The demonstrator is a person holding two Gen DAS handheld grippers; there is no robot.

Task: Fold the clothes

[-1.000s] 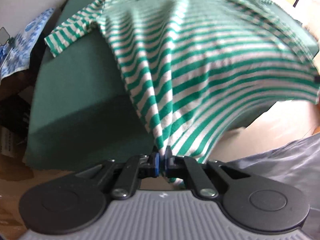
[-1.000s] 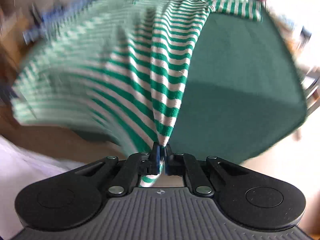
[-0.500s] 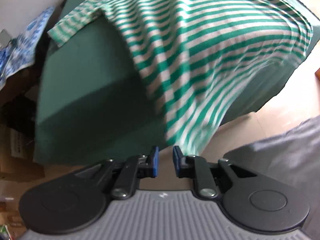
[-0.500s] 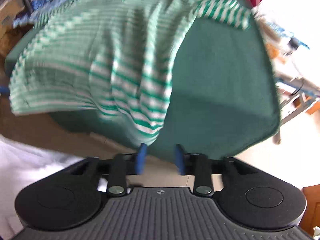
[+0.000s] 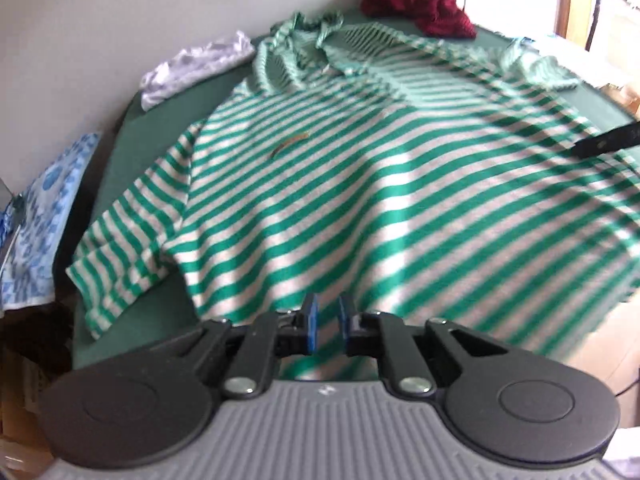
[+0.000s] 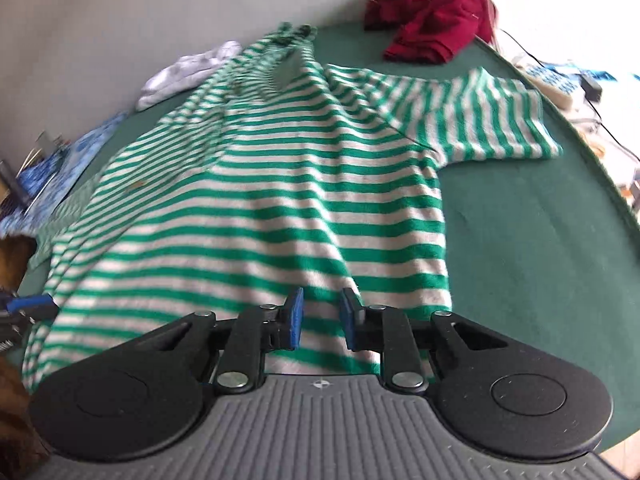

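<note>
Green-and-white stripes cover the shirt point(image 5: 384, 184), which lies spread flat on the counter point(image 6: 540, 240), itself draped in a dark green cloth. Its collar points toward the far wall and its hem lies at the near edge, partly hanging over that edge in the left wrist view. One short sleeve point(image 6: 492, 116) stretches out flat to the right; the other sleeve point(image 5: 128, 248) lies to the left, its cuff a little rumpled. A small brownish mark point(image 5: 290, 144) sits on the chest. The fabric is loosely rippled across the body, not yet folded.

Both grippers hover over the hem end. The left gripper point(image 5: 327, 322) has its blue pads parted with a narrow gap and nothing clamped between them; striped fabric shows through the gap below. The right gripper point(image 6: 320, 322) stands wider apart, also holding nothing, above the hem near the shirt's right side. Whether either one touches the cloth I cannot tell. Part of the right gripper shows as a dark bar at the right edge of the left wrist view, and a bit of the left gripper's blue pad shows at the left edge of the right wrist view.

Beyond the collar, a dark red garment point(image 6: 432, 28) lies bunched at the far corner, and a white garment point(image 5: 196, 68) is crumpled by the wall. A blue patterned cloth point(image 5: 44, 220) lies off the counter's left side.
</note>
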